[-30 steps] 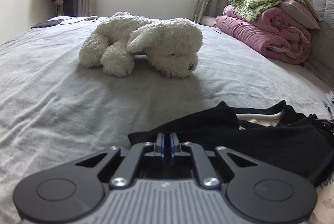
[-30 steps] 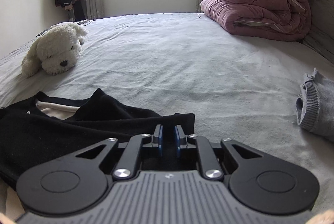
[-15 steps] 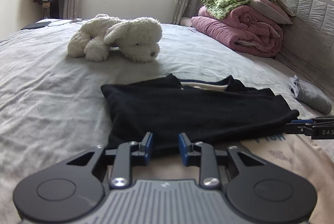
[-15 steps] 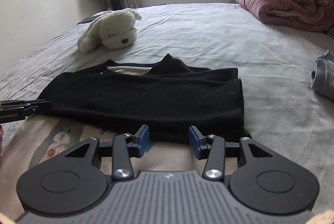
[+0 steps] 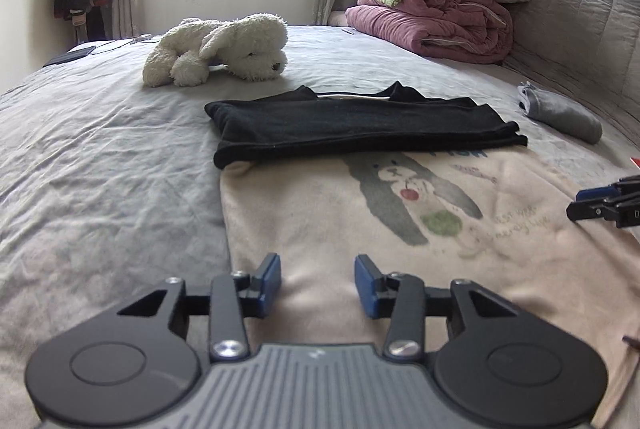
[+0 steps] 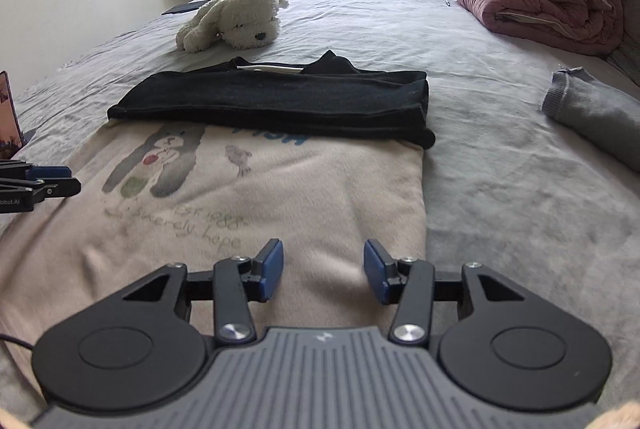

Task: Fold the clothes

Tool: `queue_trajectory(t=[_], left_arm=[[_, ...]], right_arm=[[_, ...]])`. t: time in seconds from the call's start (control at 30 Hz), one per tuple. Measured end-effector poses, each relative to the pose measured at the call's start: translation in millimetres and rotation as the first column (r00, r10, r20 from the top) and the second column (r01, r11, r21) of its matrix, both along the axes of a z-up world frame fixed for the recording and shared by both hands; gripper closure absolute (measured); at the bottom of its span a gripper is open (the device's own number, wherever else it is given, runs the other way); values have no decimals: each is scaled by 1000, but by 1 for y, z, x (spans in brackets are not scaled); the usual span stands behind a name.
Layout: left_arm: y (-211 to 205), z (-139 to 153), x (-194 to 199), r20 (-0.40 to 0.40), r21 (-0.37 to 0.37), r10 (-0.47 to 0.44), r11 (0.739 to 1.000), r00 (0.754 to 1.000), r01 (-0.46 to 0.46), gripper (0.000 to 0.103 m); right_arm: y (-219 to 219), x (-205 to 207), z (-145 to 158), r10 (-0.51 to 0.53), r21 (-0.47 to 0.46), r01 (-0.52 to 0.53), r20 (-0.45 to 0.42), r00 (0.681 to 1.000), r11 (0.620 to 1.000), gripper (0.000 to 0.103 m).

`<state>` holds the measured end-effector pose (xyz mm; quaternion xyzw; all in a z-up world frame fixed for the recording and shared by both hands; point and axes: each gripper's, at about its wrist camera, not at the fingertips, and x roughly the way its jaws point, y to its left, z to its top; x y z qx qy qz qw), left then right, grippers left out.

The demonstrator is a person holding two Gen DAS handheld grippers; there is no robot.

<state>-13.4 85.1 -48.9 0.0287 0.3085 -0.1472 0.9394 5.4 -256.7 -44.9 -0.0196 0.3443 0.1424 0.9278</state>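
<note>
Sleeves in black lay folded across the top of the beige shirt [image 5: 392, 229] on the grey bed [image 5: 100, 169], and the left gripper [image 5: 317, 279] and right gripper [image 6: 323, 267] hung wide open and empty over its near hem, probably ready for the next fold

Left gripper [image 5: 317, 281]: jaws spread wide with a clear gap between the blue pads [image 5: 269, 275], nothing held, body level and pointing forward. Right gripper [image 6: 323, 269]: jaws likewise spread apart, blue pads [image 6: 377, 266] facing each other across an empty gap, body level. Each gripper's fingertips also enter the other's view from the side, the right gripper at the right edge of the left wrist view, the left gripper at the left edge of the right wrist view.
</note>
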Motion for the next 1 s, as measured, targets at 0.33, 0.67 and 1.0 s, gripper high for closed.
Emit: queue_trajectory(t=[0.33,0.67,1.0], left_arm=[[1,19,-46,47,11,-57,998,997,56,57],[-60,15,-23,44,-11,-142,990,989,142,52],[-53,-9,-26,13,-16,-197,980,980,197,45]], right_arm=[[1,-40,13,-15,-1,16,84,996,1000,52],[62,-27,11,77,-8,-77,103,992,997,52],[59,-25,-12,145,0,-146,96,985,989,44]])
